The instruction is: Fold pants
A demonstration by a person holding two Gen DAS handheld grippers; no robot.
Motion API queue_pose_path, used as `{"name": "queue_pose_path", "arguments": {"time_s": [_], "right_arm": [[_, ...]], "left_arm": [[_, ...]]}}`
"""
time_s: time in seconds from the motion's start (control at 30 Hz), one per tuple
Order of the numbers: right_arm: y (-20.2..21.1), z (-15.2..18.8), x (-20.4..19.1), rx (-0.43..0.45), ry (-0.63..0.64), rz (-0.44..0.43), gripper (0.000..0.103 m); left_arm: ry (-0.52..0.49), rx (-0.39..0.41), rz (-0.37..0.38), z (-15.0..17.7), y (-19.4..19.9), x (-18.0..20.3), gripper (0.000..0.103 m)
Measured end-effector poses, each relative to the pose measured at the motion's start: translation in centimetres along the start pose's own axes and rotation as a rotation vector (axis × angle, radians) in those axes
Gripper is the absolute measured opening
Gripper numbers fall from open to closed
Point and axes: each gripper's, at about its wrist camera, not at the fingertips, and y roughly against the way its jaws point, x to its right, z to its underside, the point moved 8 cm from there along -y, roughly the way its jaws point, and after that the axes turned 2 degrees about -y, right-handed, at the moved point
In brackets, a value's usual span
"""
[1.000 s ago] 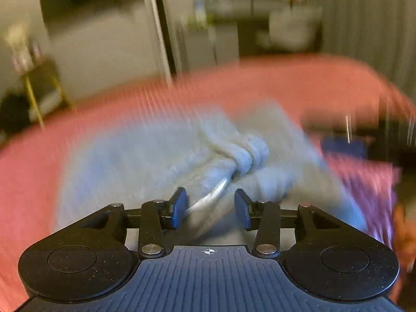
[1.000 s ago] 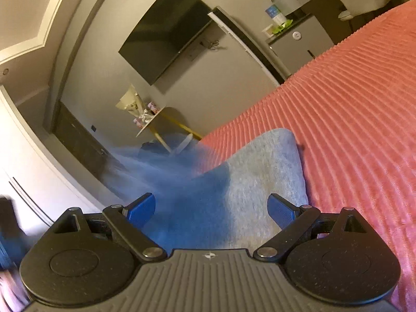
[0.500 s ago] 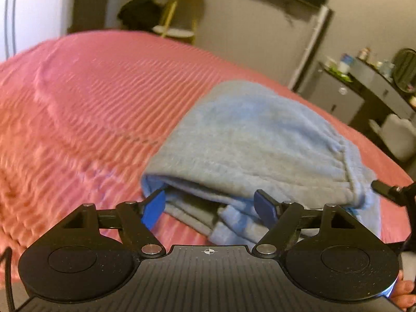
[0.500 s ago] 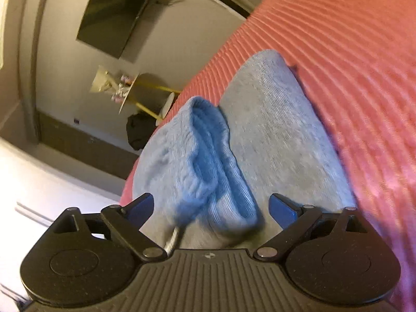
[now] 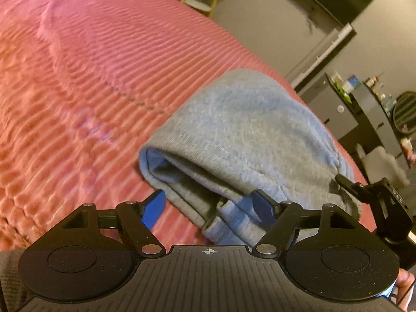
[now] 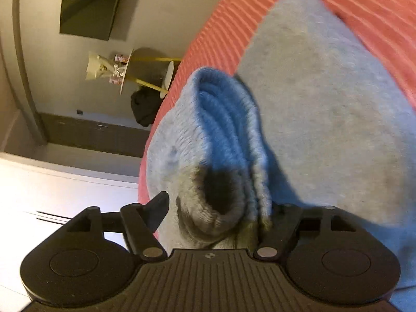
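Grey pants (image 5: 249, 140) lie folded in a bundle on the pink bed (image 5: 85, 72); left hand-held gripper (image 5: 208, 208) hangs open at its 6 o'clock corner, right hand-held gripper (image 6: 218, 205) is closing around the ribbed cuff (image 6: 218, 130), not yet clamped; next likely pinch and tuck.

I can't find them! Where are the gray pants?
The gray pants lie folded on the pink bedspread, just ahead of both grippers.

Both wrist views close, angled down; share pants (image 5: 249, 130) on bed (image 5: 91, 65).
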Motion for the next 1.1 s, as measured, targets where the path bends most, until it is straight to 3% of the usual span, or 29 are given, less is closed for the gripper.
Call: {"name": "queue_pose_path", "arguments": {"time_s": [0.07, 0.17, 0.3, 0.37, 0.4, 0.43, 0.5, 0.63, 0.97, 1.1], "right_arm": [[0.1, 0.0, -1.3, 0.04, 0.062, 0.076, 0.051], [1.7, 0.4, -4.2, 0.104, 0.105, 0.058, 0.047], [5.2, 1.4, -8.3, 0.173, 0.158, -0.054, 0.045], [6.9, 1.6, -9.2, 0.203, 0.18, -0.084, 0.045], [7.7, 1.6, -9.4, 0.218, 0.193, -0.087, 0.045], [9.1, 1.8, -8.5, 0.23, 0.195, -0.087, 0.045], [10.1, 1.8, -7.1, 0.247, 0.189, -0.053, 0.045], [10.9, 1.7, -4.6, 0.261, 0.189, 0.036, 0.045], [10.7, 1.8, -1.8, 0.259, 0.203, 0.109, 0.046], [10.7, 2.3, 1.2, 0.246, 0.189, 0.171, 0.049]], "left_arm": [[0.013, 0.009, 0.002, 0.0, 0.1, 0.1, 0.078], [0.022, 0.016, -0.003, 0.1, 0.4, 0.2, 0.074], [0.032, 0.021, -0.004, 0.1, 0.5, 0.2, 0.07], [0.022, 0.017, -0.027, 0.2, 0.3, 0.2, 0.06], [0.014, 0.014, -0.034, 0.2, 0.2, 0.3, 0.051], [0.002, 0.007, -0.041, 0.3, 0.1, 0.4, 0.043], [-0.016, 0.007, -0.042, 0.4, 0.0, 0.6, 0.038], [-0.058, 0.016, -0.064, 0.6, -0.1, 1.0, 0.037], [-0.078, -0.002, -0.088, 0.8, -0.3, 1.2, 0.04], [-0.075, -0.012, -0.085, 0.8, -0.5, 1.0, 0.042]]}}
